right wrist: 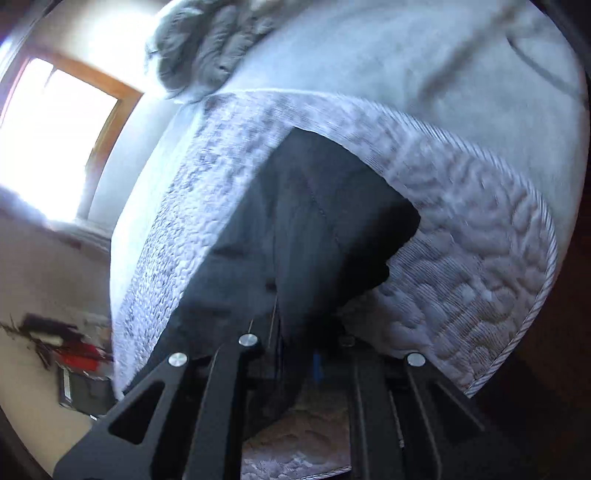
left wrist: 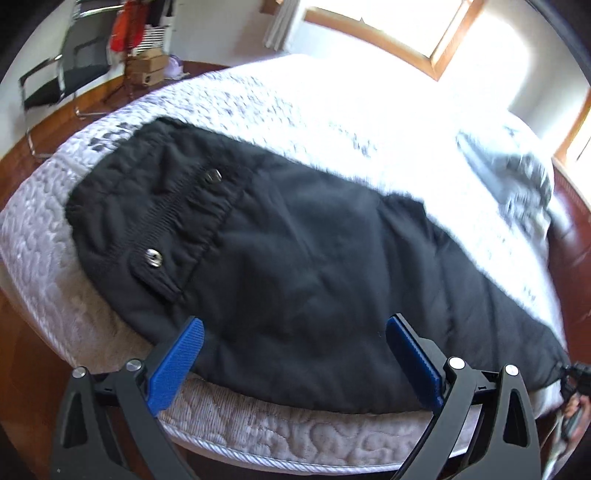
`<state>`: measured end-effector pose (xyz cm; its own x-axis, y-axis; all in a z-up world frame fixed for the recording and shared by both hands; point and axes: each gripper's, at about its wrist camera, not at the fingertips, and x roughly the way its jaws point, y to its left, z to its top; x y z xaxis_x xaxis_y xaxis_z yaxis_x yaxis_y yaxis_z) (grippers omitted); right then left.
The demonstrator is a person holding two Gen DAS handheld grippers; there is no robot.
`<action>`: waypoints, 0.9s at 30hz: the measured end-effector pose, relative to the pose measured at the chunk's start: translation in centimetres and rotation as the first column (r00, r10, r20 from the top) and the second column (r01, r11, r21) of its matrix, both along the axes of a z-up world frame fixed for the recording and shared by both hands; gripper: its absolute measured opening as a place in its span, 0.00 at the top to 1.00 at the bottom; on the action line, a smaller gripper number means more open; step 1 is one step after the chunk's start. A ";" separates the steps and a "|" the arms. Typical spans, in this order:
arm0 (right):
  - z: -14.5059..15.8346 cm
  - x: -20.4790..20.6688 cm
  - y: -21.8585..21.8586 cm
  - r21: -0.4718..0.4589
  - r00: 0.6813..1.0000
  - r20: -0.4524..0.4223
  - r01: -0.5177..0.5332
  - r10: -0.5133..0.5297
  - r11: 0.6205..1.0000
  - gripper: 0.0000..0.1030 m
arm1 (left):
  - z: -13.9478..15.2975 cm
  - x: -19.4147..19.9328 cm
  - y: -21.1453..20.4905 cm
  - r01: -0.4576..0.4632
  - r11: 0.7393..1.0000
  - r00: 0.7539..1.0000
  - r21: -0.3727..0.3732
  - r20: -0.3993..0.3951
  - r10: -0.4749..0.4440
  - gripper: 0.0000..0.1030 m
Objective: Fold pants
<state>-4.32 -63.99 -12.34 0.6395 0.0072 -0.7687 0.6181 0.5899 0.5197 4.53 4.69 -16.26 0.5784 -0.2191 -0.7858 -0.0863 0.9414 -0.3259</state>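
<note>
Black pants (left wrist: pixel 295 258) lie across the near corner of a quilted grey-white mattress (left wrist: pixel 44 266), waistband with two metal snaps at the left, legs running off to the right. My left gripper (left wrist: pixel 295 332) hovers over the near edge of the pants with its blue pads (left wrist: pixel 177 365) spread wide and nothing between them. In the right wrist view the pants (right wrist: pixel 314 221) hang from my right gripper (right wrist: pixel 295 354), which is shut on the dark cloth of the leg end; the fingertips are buried in the fabric. The right gripper also shows at the far right (left wrist: pixel 576 380) in the left wrist view.
A grey bundled cloth (left wrist: pixel 517 173) lies at the far side of the bed, seen also in the right wrist view (right wrist: pixel 199 48). A black chair (left wrist: pixel 62 74), cardboard boxes (left wrist: pixel 146 68) and wooden floor (left wrist: pixel 74 122) lie beyond the mattress. Bright windows (left wrist: pixel 388 26) wash out the back.
</note>
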 end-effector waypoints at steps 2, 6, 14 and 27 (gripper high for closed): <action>3.0 1.4 2.4 -0.096 0.997 0.010 -0.073 0.075 0.993 0.90 | 1.0 -0.7 0.8 -0.026 0.999 0.999 -0.039 0.031 0.028 0.04; 7.3 4.8 8.7 -0.232 0.967 0.011 -0.244 0.253 0.942 0.90 | 2.2 -1.9 2.0 -0.044 0.996 0.997 -0.083 0.062 0.049 0.04; 7.2 10.0 22.0 -0.332 0.832 -0.124 -0.549 0.541 0.767 0.88 | 2.9 -2.9 2.6 -0.047 0.989 0.995 -0.139 0.082 0.059 0.04; -1.4 11.8 34.4 -0.304 0.615 -0.422 -0.788 0.666 0.536 0.87 | 1.5 -5.2 5.6 -0.133 0.970 0.988 -0.202 0.051 0.146 0.04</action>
<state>7.45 -29.64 -13.73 0.3700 0.0303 -0.9285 -0.0722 0.9974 0.0038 -0.63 10.30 -14.80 0.6622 -0.2801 -0.6950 -0.1846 0.8380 -0.5135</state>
